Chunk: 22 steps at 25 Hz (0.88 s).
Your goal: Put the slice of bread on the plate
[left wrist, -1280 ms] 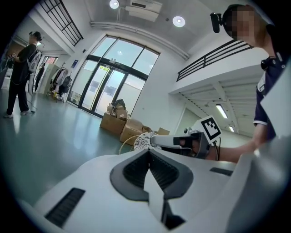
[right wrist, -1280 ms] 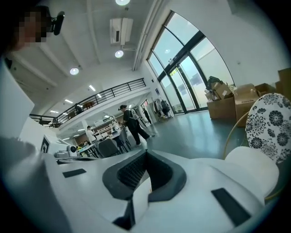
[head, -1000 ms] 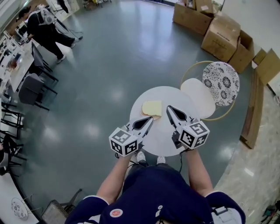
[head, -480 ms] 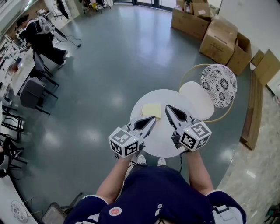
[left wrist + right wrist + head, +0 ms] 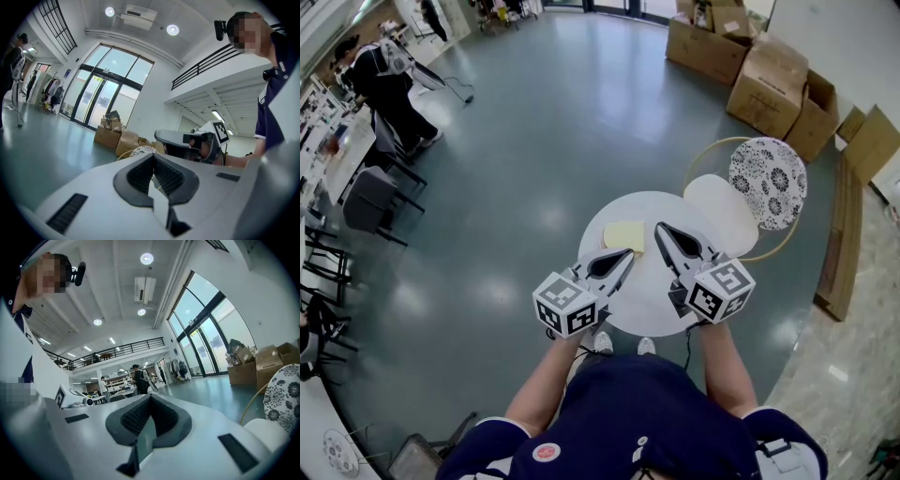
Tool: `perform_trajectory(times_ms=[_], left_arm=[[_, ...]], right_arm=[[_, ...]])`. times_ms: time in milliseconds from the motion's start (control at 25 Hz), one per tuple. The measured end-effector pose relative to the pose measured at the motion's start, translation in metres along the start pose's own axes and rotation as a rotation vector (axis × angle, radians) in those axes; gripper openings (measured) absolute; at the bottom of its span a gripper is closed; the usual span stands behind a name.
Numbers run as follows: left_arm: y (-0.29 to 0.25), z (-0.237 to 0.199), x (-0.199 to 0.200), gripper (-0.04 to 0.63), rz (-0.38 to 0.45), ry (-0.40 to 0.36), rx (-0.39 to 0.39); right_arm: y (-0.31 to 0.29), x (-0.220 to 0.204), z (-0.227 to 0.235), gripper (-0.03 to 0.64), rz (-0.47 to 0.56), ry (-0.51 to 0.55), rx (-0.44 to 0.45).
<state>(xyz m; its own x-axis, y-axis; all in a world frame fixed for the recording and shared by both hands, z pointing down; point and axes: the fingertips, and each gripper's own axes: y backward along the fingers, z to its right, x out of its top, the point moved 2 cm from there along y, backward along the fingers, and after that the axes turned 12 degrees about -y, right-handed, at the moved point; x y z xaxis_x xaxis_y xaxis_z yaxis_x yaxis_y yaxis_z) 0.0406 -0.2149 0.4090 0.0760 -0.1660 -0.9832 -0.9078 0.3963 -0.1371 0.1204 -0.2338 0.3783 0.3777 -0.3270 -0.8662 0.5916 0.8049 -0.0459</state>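
A pale square slice of bread (image 5: 623,235) lies on the far part of a small round white table (image 5: 628,305). My left gripper (image 5: 627,254) hovers just in front of the bread with its jaws shut and nothing in them; its pads meet in the left gripper view (image 5: 153,158). My right gripper (image 5: 659,228) is held to the right of the bread, also shut and empty (image 5: 150,398). Both point roughly level. A plain white plate (image 5: 724,214) and a black-and-white patterned plate (image 5: 772,181) lie to the right, inside a gold ring.
The gold ring (image 5: 703,155) looks like the rim of a second, glass-topped table beside the white one. Cardboard boxes (image 5: 773,70) stand at the back right. Chairs and desks (image 5: 366,192) line the left, with a person (image 5: 389,66) there. Grey floor surrounds the tables.
Both grippers have risen a little above the table and stayed shut. The bread has not moved.
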Motion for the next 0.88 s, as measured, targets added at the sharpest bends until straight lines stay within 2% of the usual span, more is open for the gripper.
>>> perform_trajectory(times_ms=[880], left_arm=[[0.005,0.016,-0.007,0.006,0.005,0.013,0.0]], right_arm=[[0.011,-0.005,-0.007,0.005,0.005,-0.003,-0.001]])
